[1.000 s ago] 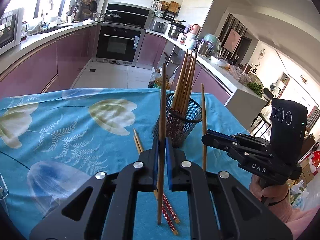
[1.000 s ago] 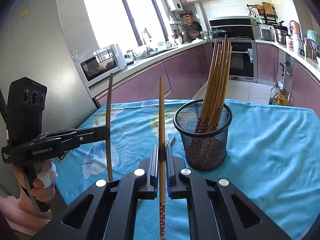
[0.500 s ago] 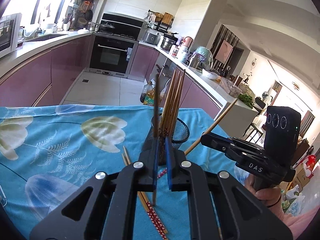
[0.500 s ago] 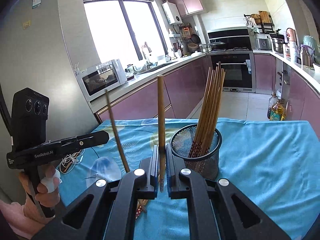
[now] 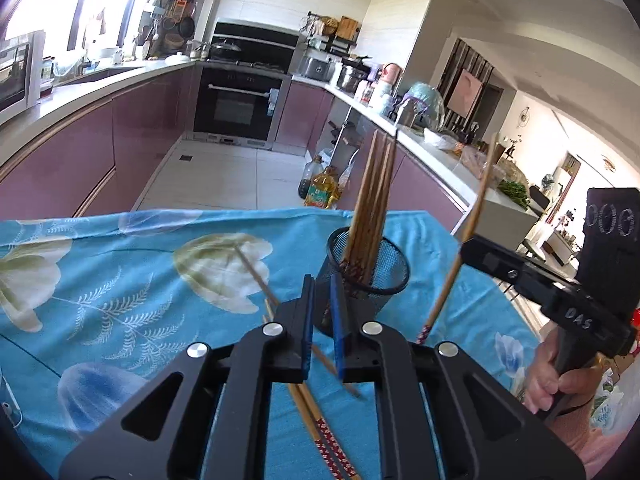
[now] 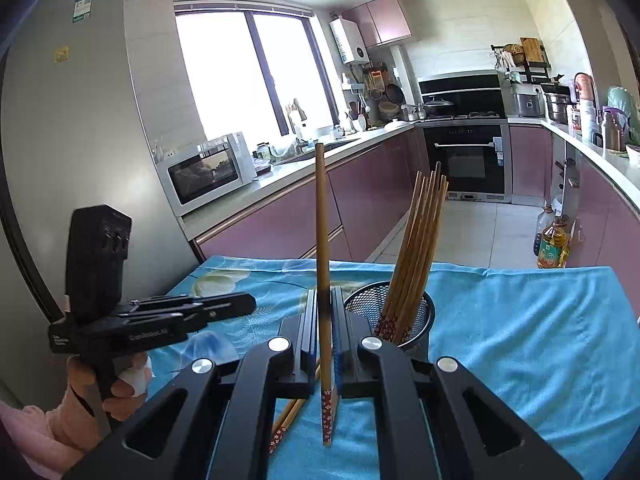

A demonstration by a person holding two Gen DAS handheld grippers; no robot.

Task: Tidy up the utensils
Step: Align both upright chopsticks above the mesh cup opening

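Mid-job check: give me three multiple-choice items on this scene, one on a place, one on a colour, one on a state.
1. The loose chopsticks lie: A in the sink; B on the tablecloth; C on the floor.
2. The mesh holder is: A black; B white; C red.
3. The right gripper is: A wide open; B shut on a chopstick; C out of view.
Answers: B, they rest flat on the tablecloth near the mesh holder; A, its wire wall is black; B, its fingers clamp a chopstick that stands upright.
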